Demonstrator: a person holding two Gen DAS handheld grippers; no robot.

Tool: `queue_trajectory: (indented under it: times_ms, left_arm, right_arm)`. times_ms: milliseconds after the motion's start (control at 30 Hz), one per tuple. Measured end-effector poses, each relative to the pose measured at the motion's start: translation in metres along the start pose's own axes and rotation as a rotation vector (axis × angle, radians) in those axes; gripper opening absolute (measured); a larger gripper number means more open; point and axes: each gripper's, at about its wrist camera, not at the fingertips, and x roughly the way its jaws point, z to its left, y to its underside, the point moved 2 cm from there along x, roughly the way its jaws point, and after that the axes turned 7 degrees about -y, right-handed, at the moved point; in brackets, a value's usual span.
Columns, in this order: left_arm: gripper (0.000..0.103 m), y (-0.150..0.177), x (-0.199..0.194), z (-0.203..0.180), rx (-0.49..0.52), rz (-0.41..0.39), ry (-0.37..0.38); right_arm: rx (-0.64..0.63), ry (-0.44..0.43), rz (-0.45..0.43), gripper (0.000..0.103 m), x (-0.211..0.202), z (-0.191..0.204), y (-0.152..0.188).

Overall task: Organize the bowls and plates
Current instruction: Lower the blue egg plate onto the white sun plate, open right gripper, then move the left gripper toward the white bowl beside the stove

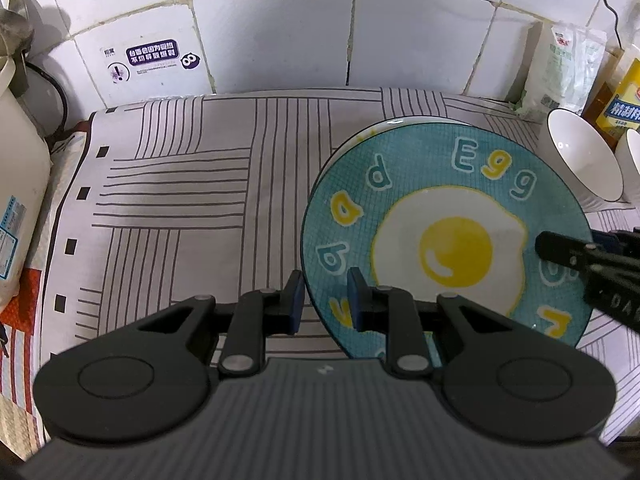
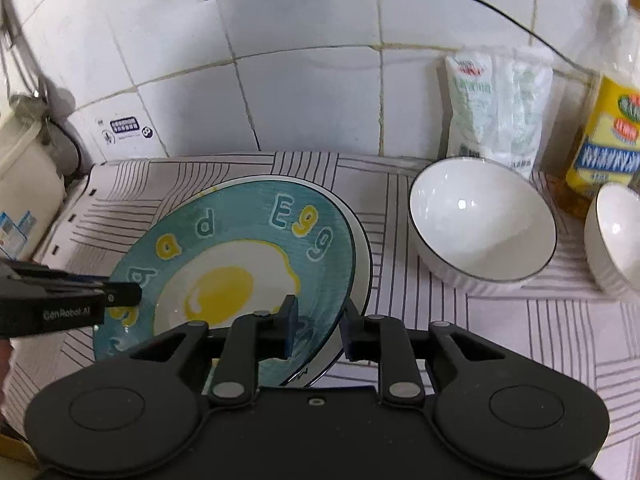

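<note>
Striped cloth (image 1: 200, 184) spread over the counter, under a white tiled wall (image 1: 280, 32) bearing a sticker (image 1: 150, 60). White bag (image 2: 496, 112) and yellow-labelled bottle (image 2: 608, 136) standing at the wall. Cream appliance (image 1: 16, 184) at far left.

Beneath the egg plate (image 2: 240, 240) only a rim of a second plate (image 2: 362, 256) is seen. Right of the egg plate, the far white bowl (image 2: 616, 240) and the yellow-labelled bottle (image 2: 604, 128) are cut off and blurred.

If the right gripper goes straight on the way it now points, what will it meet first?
Most likely the egg plate itself: the right gripper already has that plate's near rim between its fingers. Beyond it lies a second plate underneath, though depth is unclear.
</note>
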Motion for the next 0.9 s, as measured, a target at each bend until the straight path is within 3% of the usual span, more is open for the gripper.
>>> queue_trajectory:
  times_ms: [233, 333, 433, 700, 900]
  left_arm:
    - [0.021, -0.001, 0.003, 0.003, -0.023, 0.031, 0.025]
    - [0.021, -0.001, 0.003, 0.001, -0.015, 0.045, 0.034]
    - [0.022, -0.001, -0.003, -0.002, 0.002, 0.040, 0.030]
    - [0.022, 0.004, -0.028, -0.013, 0.012, 0.045, 0.057]
    - [0.025, 0.007, -0.065, -0.029, 0.088, 0.032, 0.098]
  right_arm:
    - [-0.050, 0.056, -0.047, 0.031, 0.001, 0.008, 0.004]
    - [0.056, 0.039, -0.068, 0.031, -0.006, 0.000, 0.003]
    - [0.066, 0.063, -0.094, 0.031, -0.014, -0.006, 0.007]
    - [0.066, 0.036, -0.137, 0.031, -0.053, -0.015, 0.012]
    - [0.059, 0.044, -0.159, 0.031, -0.095, -0.019, 0.022]
